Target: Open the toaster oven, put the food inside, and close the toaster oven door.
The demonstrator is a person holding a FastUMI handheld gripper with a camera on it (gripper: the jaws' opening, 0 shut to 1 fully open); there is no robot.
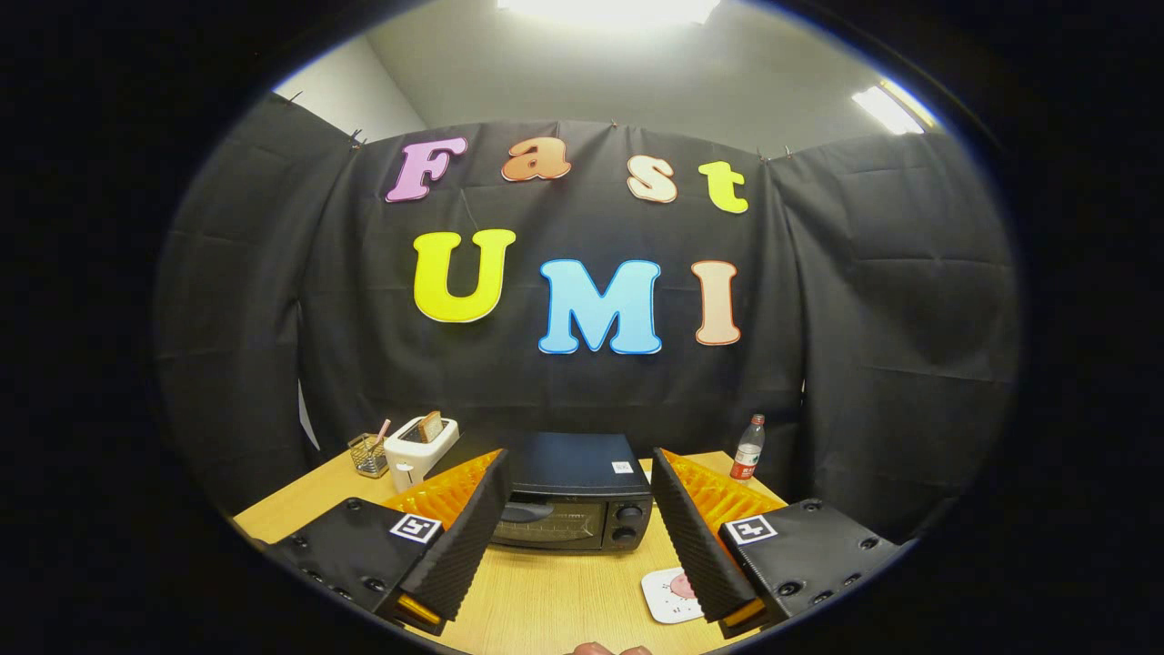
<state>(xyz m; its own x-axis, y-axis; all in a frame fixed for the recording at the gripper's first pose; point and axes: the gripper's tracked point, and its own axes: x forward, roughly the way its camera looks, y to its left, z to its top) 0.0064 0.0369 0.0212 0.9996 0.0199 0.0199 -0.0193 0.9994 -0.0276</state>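
Note:
A black toaster oven (575,491) stands on the wooden table (555,591) straight ahead, framed between my two fingers, its glass door shut and two knobs on its right side. My gripper (576,537) is open, held back from the oven and above the table, with nothing between the fingers. A white plate (668,594) with a pink piece of food on it lies on the table just inside the right finger (700,537), partly hidden by it.
A white slot toaster (418,448) with a slice of bread stands at the back left, beside a small wire basket (368,455). A plastic bottle (747,448) with a red cap stands at the back right. Part of a hand (609,649) shows at the near table edge.

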